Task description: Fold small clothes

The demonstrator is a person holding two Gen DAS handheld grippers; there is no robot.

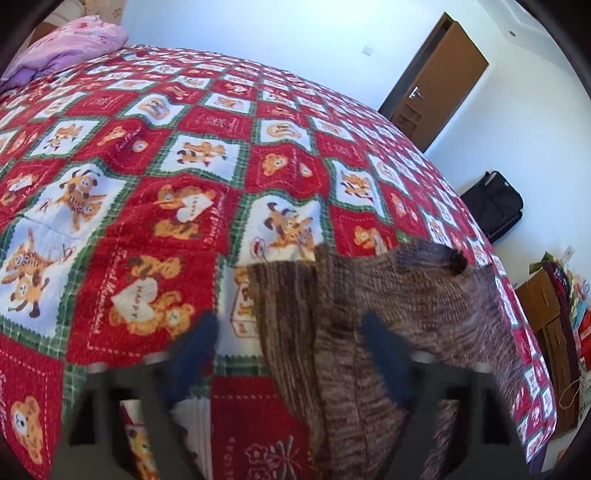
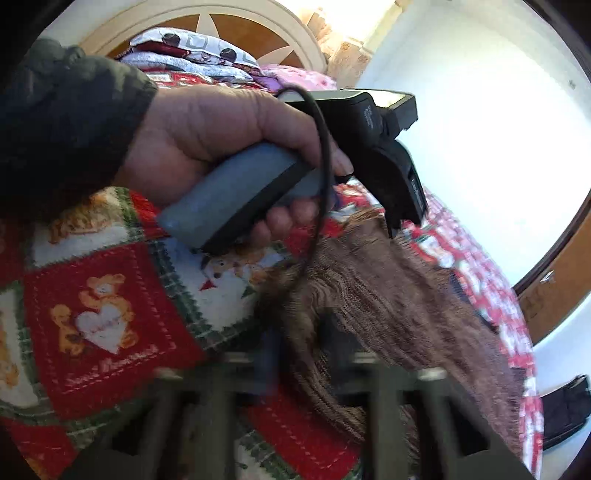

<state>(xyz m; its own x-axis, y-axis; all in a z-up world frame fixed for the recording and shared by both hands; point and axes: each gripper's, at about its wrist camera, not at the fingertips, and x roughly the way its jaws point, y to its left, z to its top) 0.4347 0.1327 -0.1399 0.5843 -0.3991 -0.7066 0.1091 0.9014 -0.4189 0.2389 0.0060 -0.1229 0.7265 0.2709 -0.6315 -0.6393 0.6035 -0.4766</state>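
Note:
A brown striped knitted garment (image 1: 406,295) lies on a red, white and green bear-patterned bedspread (image 1: 166,184), near the bed's right edge. My left gripper (image 1: 291,350) stands open: one blue finger (image 1: 199,347) is over the bedspread, the other over the knit, with the garment's left edge between them and unpressed. In the right wrist view the garment (image 2: 388,295) runs away to the right, and my right gripper (image 2: 306,350), blurred, is shut on a bunched fold of it. A hand (image 2: 221,136) in a dark sleeve holds the left gripper (image 2: 399,225) above the garment's far end.
A pink quilt (image 1: 74,40) lies at the head of the bed, below stacked bedding (image 2: 192,51) and a round headboard (image 2: 221,22). Beyond the bed's right edge are a brown door (image 1: 439,81), a black bag (image 1: 495,203) on the floor and a cluttered cabinet (image 1: 546,306).

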